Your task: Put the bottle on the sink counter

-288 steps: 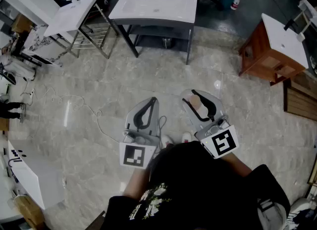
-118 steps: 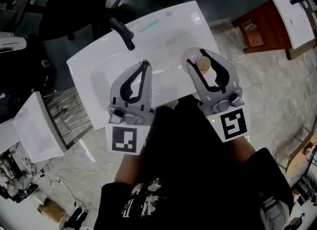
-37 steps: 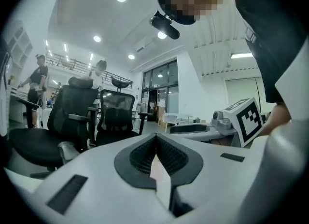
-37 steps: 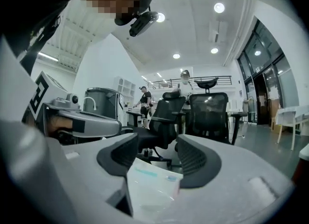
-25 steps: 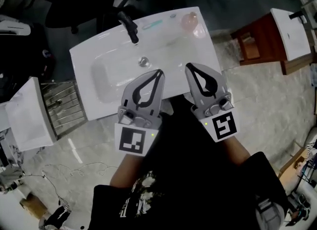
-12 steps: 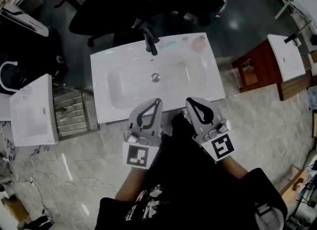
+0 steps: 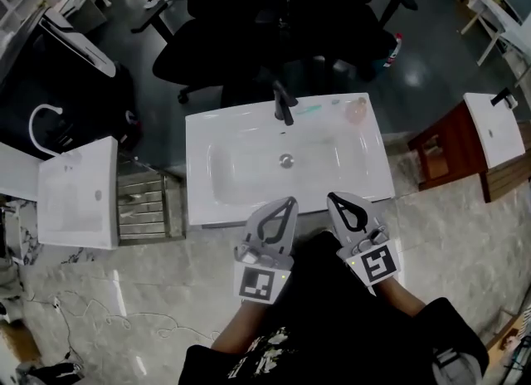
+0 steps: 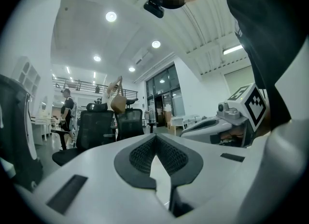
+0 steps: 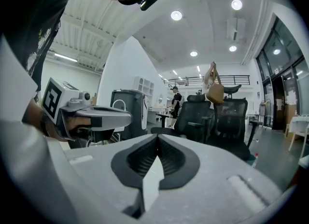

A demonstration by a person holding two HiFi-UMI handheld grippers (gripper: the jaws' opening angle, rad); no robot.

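Floor: pale marble tiles (image 7: 124,292) up close, dark glossy floor (image 7: 431,35) beyond | Furniture: black office chairs (image 7: 249,10) up top, brown wooden cabinet (image 7: 436,155) over at right, wire rack (image 7: 141,205) at left | Ceiling: white, round lights (image 9: 176,15) glowing | Far end: tall glass windows (image 8: 165,98), railed mezzanine (image 9: 193,79) above.

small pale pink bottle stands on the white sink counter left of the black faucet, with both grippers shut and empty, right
No: the head view shows the small pale pink bottle right of the black faucet. It does stand on the white sink counter, and the left gripper and right gripper are shut and empty.
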